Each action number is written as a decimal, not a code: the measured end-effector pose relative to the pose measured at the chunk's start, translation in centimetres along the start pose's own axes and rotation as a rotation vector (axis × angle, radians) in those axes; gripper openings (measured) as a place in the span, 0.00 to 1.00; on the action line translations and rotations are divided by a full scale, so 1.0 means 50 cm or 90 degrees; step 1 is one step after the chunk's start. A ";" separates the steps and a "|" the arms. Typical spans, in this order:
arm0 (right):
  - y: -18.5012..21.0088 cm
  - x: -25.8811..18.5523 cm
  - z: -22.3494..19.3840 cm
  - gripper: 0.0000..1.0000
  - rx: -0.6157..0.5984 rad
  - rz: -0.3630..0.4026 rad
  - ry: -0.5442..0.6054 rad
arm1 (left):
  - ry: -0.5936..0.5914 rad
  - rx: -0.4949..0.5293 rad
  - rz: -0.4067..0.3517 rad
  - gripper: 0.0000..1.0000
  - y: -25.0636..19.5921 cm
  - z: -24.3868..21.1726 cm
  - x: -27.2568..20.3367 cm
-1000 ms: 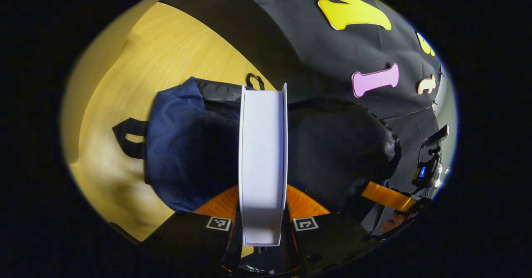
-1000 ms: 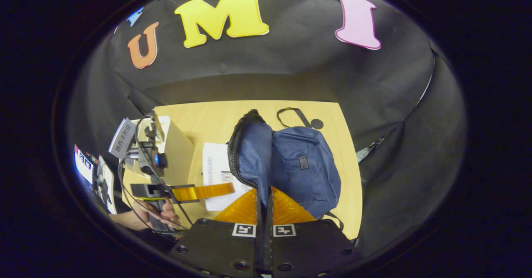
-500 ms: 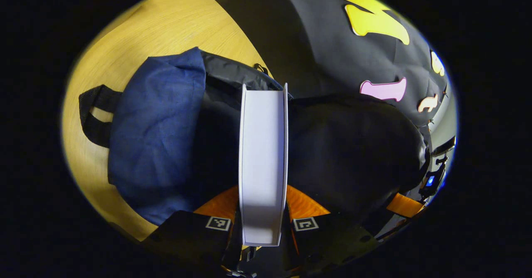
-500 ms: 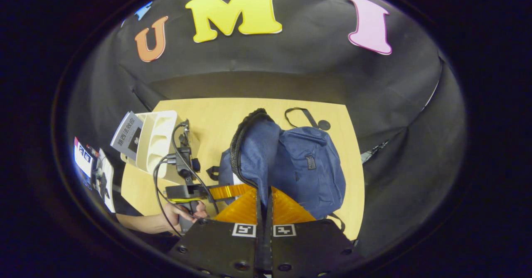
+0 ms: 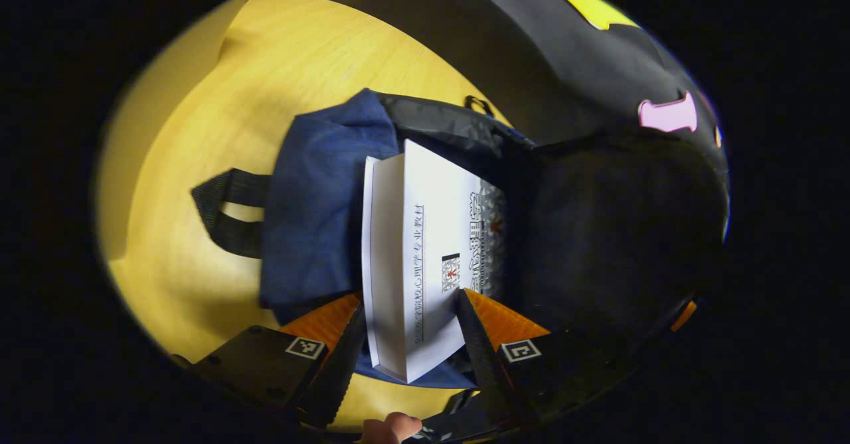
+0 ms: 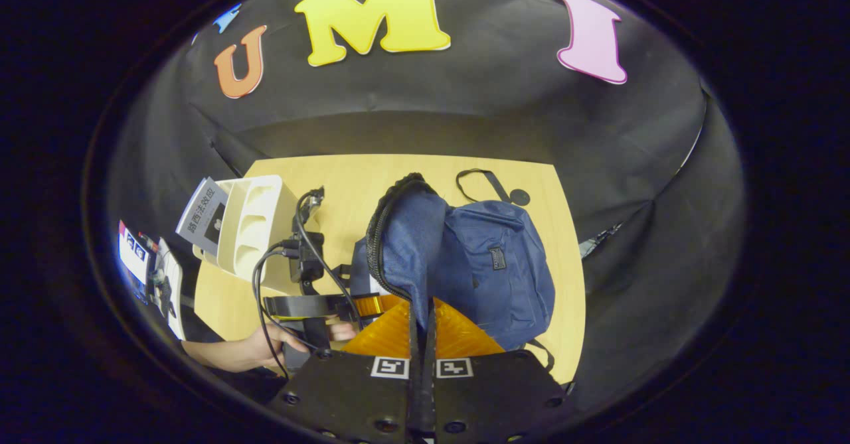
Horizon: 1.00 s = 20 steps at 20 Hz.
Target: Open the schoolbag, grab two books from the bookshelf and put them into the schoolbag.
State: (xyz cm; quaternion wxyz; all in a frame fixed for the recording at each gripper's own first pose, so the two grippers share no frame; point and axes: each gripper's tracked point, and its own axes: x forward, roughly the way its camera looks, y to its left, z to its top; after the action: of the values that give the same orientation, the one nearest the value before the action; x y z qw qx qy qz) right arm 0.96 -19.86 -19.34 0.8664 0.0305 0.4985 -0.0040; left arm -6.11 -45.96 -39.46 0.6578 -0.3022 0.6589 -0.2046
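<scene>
A blue schoolbag (image 5: 319, 218) lies on the wooden table (image 5: 199, 132) with its dark mouth held wide. A white book (image 5: 425, 245) leans cover-up inside that mouth. My left gripper (image 5: 408, 338) is open, its fingers spread on either side of the book's near end. In the right gripper view my right gripper (image 6: 420, 318) is shut on the zip edge of the schoolbag (image 6: 491, 265), holding the flap up. The left gripper (image 6: 312, 306), held by a hand (image 6: 252, 351), sits at the bag's left side.
A white bookshelf (image 6: 255, 225) stands at the table's left end with a grey book (image 6: 202, 215) leaning on its far side. The bag's black strap (image 5: 229, 212) lies out on the table (image 6: 332, 178). Black cloth walls close in behind and on the right.
The left gripper's fingers have spread apart and the book, gripped upright before, has tipped over into the bag's mouth. The right gripper has kept its hold on the flap.
</scene>
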 end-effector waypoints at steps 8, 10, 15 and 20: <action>0.003 0.004 -0.004 0.01 0.000 0.000 -0.003 | -0.170 0.256 0.224 0.84 0.004 0.119 -0.230; 0.007 0.004 -0.006 0.01 0.000 0.001 -0.003 | -0.297 0.371 0.267 0.84 -0.045 0.185 -0.353; 0.018 0.010 -0.018 0.04 0.001 0.003 -0.003 | -0.513 0.445 0.278 0.98 -0.141 0.249 -0.708; 0.018 0.007 -0.015 0.01 -0.013 -0.001 -0.006 | -0.449 0.420 0.302 0.99 -0.016 0.270 -0.903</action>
State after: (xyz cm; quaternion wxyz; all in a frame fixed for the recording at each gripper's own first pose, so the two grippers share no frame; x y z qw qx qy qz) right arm 0.49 -18.93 -19.96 0.8688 0.0212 0.4948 0.0004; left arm 5.20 -14.66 -6.05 0.9274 0.0274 0.3489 -0.1323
